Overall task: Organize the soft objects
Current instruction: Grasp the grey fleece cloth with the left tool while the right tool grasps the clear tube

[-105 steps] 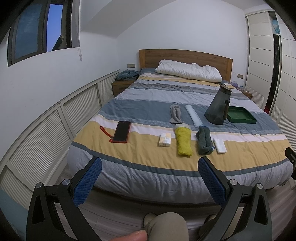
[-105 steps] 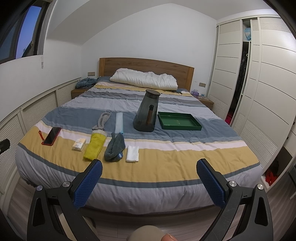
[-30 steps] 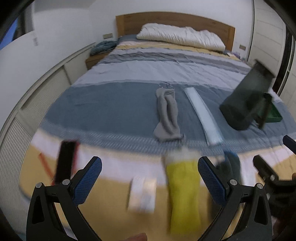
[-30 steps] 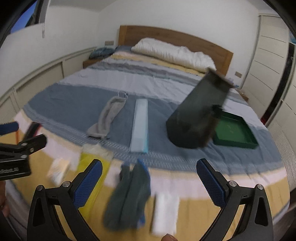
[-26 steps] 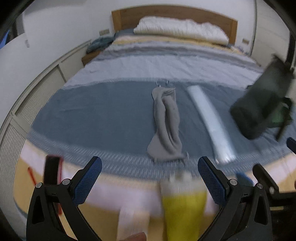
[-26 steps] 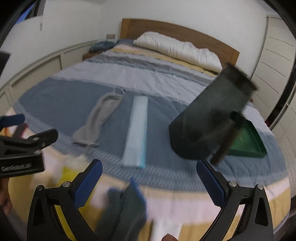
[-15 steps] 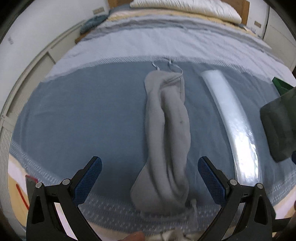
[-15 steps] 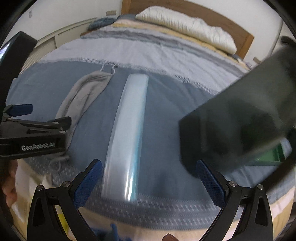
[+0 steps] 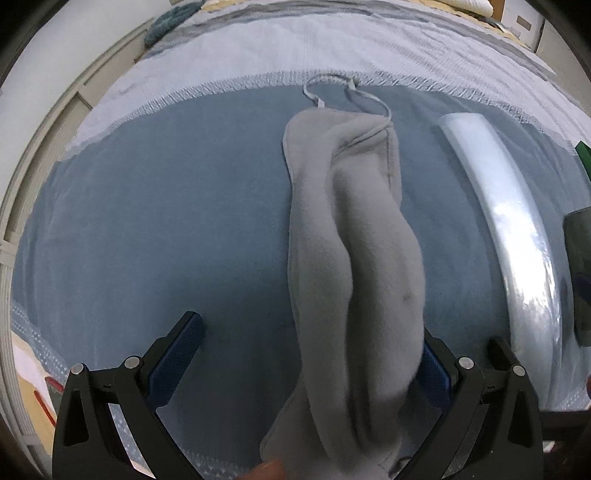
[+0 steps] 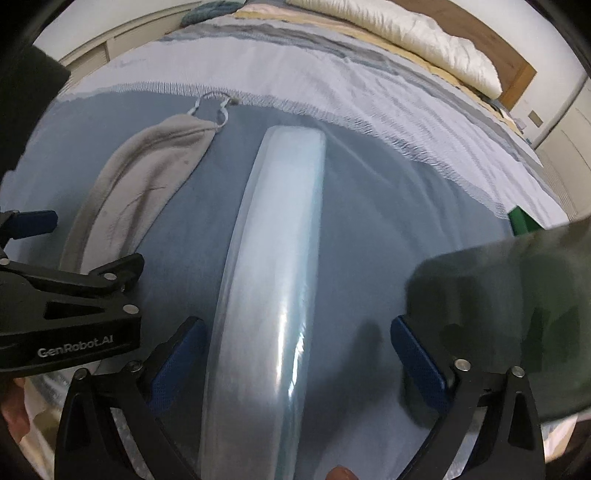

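A long grey fleece cloth point(image 9: 351, 266) with thin string loops at its far end lies on the blue band of the bed. My left gripper point(image 9: 306, 350) is open and straddles the cloth's near end, its right finger partly hidden behind the fleece. A long pale-blue plastic-wrapped pack point(image 10: 273, 280) lies beside the cloth; it also shows in the left wrist view point(image 9: 513, 229). My right gripper point(image 10: 295, 354) is open with its jaws on either side of the pack's near part. The grey cloth point(image 10: 144, 184) and the left gripper's body point(image 10: 66, 295) show in the right wrist view.
A dark translucent container point(image 10: 517, 295) stands just right of the right gripper, with a green tray edge point(image 10: 521, 221) behind it. A white pillow point(image 10: 399, 33) and wooden headboard are at the far end. A red-edged phone point(image 9: 48, 391) lies at lower left.
Both grippers have moved forward and down onto the bed. The left now straddles the grey cloth, the right straddles the blue pack. Both stay open.
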A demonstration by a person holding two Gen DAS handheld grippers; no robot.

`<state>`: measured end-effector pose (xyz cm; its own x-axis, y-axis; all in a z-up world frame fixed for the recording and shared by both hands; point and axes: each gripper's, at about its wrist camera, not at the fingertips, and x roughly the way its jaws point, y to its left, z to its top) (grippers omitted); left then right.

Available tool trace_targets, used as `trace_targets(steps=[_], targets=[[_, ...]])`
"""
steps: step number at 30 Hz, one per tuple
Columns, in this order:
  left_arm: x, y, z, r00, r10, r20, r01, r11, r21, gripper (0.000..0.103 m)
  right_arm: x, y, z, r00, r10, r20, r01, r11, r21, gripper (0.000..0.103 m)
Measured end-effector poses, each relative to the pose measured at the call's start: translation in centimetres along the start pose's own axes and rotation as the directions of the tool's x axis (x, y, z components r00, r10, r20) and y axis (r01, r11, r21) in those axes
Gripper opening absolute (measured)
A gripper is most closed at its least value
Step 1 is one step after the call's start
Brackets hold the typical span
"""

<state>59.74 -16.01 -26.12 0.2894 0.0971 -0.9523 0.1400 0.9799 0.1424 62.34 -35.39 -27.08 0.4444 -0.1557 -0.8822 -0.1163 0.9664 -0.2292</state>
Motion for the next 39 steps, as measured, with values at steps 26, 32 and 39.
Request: trace_targets(steps=[26, 32, 39], targets=[[-1.2, -3.4, 1.4, 1.000, -0.024, 0.007, 0.023, 0.996, 0.089, 0.019, 0.3, 0.0, -0.6, 0.990, 0.138, 0.026, -0.138, 0.990, -0.023, 0.006], [-2.1, -3.7, 2.0, 0.999, -0.042, 0.026, 0.040, 0.998, 0.054, 0.013, -0.8, -0.2, -1.2, 0.989, 0.140, 0.047, -0.140, 0.990, -0.020, 0.004], [-5.2, -3.6, 2.6, 0.995, -0.067, 0.069, 0.064, 0.997, 0.046, 0.013, -3.3, -0.5, -1.8, 0.989, 0.119, 0.092, -0.119, 0.993, -0.005, 0.004]])
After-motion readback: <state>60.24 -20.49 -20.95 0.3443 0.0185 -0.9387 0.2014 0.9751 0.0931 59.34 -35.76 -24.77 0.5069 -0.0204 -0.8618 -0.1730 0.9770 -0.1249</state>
